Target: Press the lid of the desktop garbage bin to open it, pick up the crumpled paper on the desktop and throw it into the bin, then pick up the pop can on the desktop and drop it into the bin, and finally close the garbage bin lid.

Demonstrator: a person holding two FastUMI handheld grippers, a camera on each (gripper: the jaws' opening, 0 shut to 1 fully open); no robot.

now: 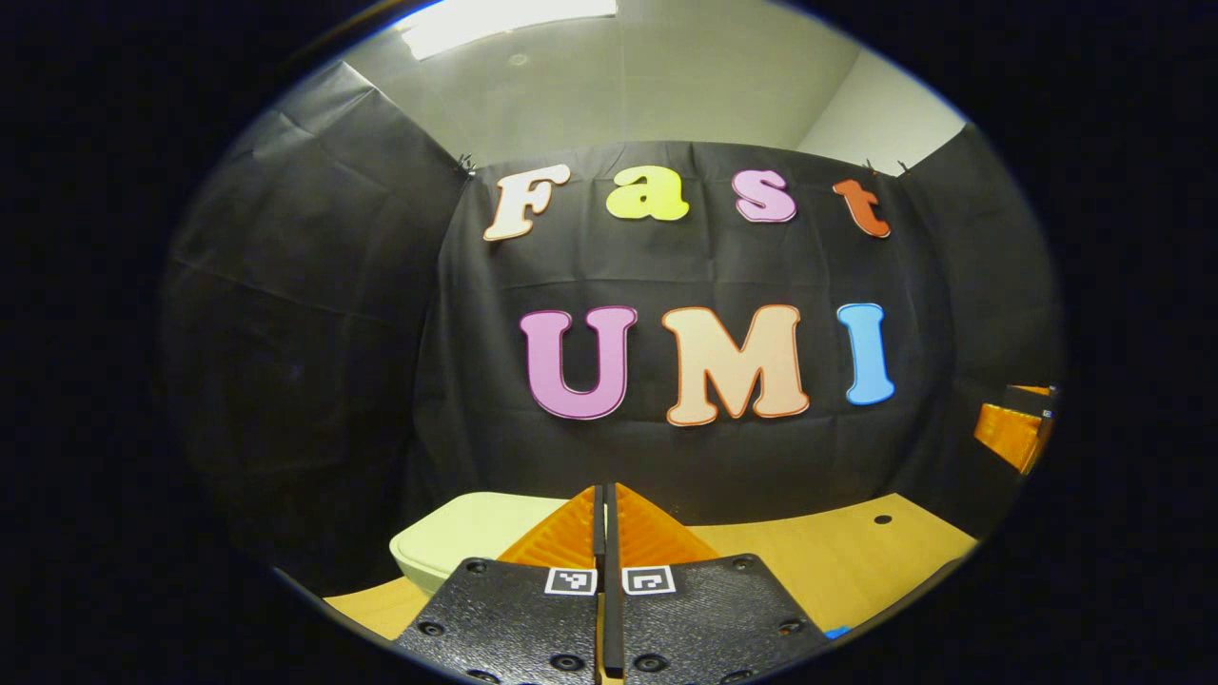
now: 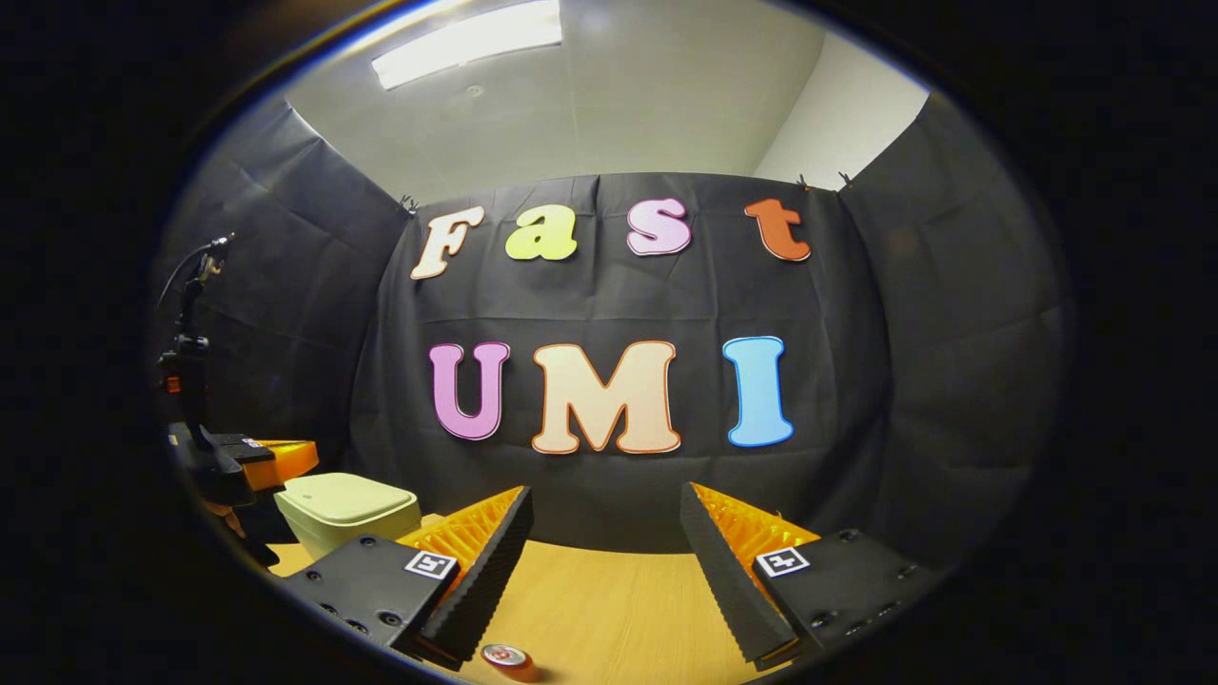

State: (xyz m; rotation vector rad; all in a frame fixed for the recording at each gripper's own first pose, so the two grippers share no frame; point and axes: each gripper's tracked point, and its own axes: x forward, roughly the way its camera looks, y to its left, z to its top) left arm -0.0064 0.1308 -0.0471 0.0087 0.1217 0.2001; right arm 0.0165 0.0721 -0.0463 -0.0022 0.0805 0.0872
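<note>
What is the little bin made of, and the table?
The bin looks like smooth pale plastic: rounded corners and a soft sheen on its closed lid. The table looks like light wood or wood-look board, matte; the grain is too faint to be sure.

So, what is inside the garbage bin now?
That cannot be seen: the garbage bin has its lid down, which covers the inside. The pop can is on the table, outside it.
</note>
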